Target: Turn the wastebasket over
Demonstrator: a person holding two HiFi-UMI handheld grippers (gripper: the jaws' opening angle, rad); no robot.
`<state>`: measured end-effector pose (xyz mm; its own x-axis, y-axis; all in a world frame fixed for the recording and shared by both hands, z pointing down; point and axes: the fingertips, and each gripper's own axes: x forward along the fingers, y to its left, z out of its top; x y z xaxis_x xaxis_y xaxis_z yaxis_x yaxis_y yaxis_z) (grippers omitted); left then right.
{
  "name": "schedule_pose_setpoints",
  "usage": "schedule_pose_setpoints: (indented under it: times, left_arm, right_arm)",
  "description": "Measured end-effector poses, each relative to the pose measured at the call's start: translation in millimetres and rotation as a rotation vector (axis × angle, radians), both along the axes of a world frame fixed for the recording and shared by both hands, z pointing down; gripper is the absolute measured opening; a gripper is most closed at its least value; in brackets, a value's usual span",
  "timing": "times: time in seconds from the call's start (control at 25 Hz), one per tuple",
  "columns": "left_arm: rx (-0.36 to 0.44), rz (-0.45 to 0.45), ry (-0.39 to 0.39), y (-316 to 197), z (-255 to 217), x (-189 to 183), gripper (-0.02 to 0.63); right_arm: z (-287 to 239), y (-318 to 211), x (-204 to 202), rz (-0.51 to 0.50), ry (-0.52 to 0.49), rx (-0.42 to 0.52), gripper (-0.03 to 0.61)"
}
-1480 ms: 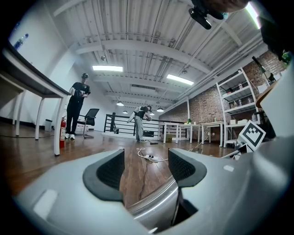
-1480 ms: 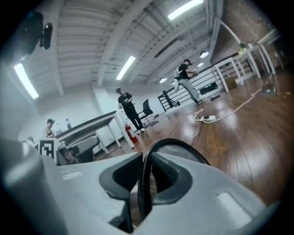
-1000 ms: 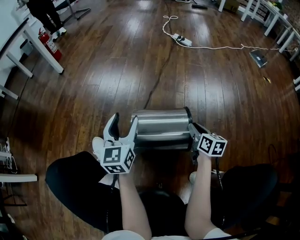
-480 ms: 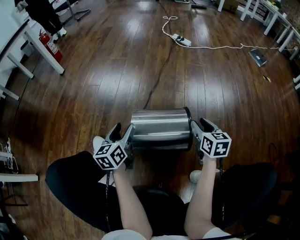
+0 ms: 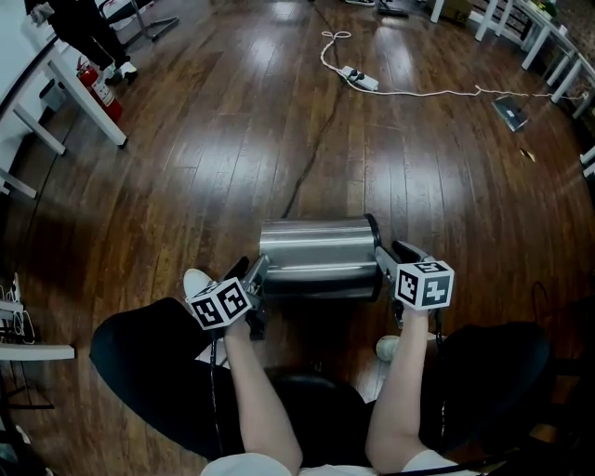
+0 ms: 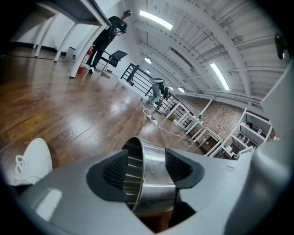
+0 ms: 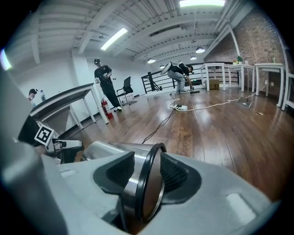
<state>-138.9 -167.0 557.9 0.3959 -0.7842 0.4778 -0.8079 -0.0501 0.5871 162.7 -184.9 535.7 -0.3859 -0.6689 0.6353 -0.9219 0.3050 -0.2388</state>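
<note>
Wastebasket (image 5: 319,251) sideways, left gripper (image 5: 253,274) now tight on rim.

person (image 5: 85,26): cut off at top edge | wastebasket (image 5: 318,251): underside hidden | shoe (image 5: 193,280): partly behind left gripper (image 5: 251,272)

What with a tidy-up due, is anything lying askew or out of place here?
The wastebasket lies on its side on the floor rather than upright, left tongs and right tongs each clamped on an end rim. A power strip and cord sprawl loose farther out.
</note>
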Motion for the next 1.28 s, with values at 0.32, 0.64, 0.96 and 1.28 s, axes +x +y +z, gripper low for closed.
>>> schedule_pose_setpoints:
  times: [0.32, 0.64, 0.96, 1.28]
  left_arm:
    - [-0.055, 0.049, 0.032, 7, 8, 10, 0.262]
    - [-0.087, 0.070, 0.023, 10, 12, 14, 0.255]
    - [-0.116, 0.122, 0.011, 16, 24, 25, 0.247]
    - [-0.121, 0.180, -0.027, 17, 27, 35, 0.202]
  right_arm:
    - [5, 4, 0, -0.010, 0.018, -0.037, 0.164]
    - [6, 5, 1, -0.012, 0.024, -0.052, 0.162]
    - [25, 14, -5, -0.042, 0.021, -0.104, 0.149]
    - [33, 19, -3, -0.041, 0.023, -0.131, 0.119]
